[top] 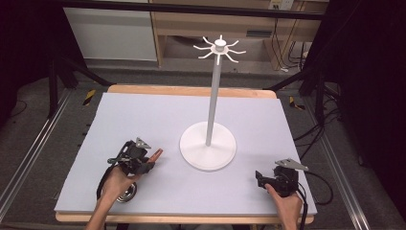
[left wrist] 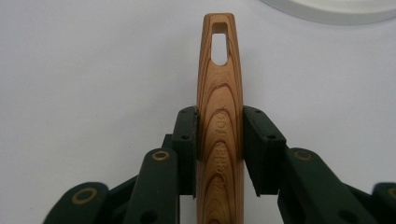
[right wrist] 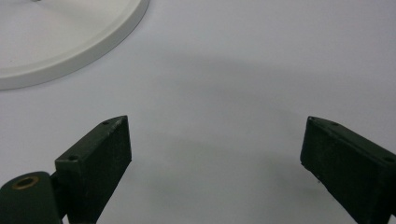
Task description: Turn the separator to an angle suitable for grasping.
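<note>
A wooden handle [left wrist: 219, 88] with a slot near its tip is clamped between the jaws of my left gripper [left wrist: 219, 122]. In the high view the left gripper [top: 147, 164] sits at the front left, and the handle's tip [top: 156, 155] points toward the white stand's round base [top: 208, 152]. A round shiny metal part [top: 126, 193] shows beneath the left hand. The stand's thin pole [top: 213, 96] rises to a ring of white hooks [top: 219, 49]. My right gripper [top: 259, 178] rests at the front right, and its jaws [right wrist: 215, 140] are open with bare mat between them.
A pale lilac mat [top: 143, 120] covers the wooden table [top: 191, 90]. The stand's base rim shows at the top of the left gripper view [left wrist: 327, 11] and at the upper left of the right gripper view [right wrist: 70, 46]. Cables lie on the floor to the right [top: 325, 124].
</note>
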`<state>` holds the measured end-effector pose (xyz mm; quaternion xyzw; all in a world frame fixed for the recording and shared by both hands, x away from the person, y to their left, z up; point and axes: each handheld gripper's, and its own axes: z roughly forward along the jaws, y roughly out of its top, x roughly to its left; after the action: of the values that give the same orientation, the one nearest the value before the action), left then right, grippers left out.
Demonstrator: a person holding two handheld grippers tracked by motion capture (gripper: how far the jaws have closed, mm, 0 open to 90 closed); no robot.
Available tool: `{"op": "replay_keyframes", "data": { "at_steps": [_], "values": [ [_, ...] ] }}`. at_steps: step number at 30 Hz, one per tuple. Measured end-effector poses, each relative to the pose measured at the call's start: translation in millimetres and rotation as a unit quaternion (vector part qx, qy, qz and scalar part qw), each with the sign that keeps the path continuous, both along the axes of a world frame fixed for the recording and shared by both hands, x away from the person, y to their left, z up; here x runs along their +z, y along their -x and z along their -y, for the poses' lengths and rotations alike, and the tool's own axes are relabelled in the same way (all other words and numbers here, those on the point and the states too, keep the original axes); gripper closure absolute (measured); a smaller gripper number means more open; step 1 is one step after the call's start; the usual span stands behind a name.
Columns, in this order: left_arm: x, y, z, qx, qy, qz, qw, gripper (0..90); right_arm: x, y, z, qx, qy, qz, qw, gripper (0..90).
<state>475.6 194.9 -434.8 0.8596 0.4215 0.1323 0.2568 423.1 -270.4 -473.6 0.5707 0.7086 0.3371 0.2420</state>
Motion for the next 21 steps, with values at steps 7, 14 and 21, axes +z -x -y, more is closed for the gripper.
{"op": "replay_keyframes", "data": {
  "at_steps": [7,14,21],
  "values": [
    [13.4,7.7,-6.6,0.003,0.019,0.022,0.9996,67.0,0.1,0.3,-0.5,-0.003,-0.004,-0.001,1.0,9.2],
    [30.9,17.5,-14.5,0.003,0.039,0.048,0.9981,67.0,0.3,0.3,-0.9,-0.005,-0.005,-0.002,1.0,9.2],
    [45.3,27.0,-20.3,0.012,0.071,0.095,0.9928,67.0,0.9,0.8,-0.8,-0.008,-0.005,-0.002,1.0,9.1]
  ]
}}
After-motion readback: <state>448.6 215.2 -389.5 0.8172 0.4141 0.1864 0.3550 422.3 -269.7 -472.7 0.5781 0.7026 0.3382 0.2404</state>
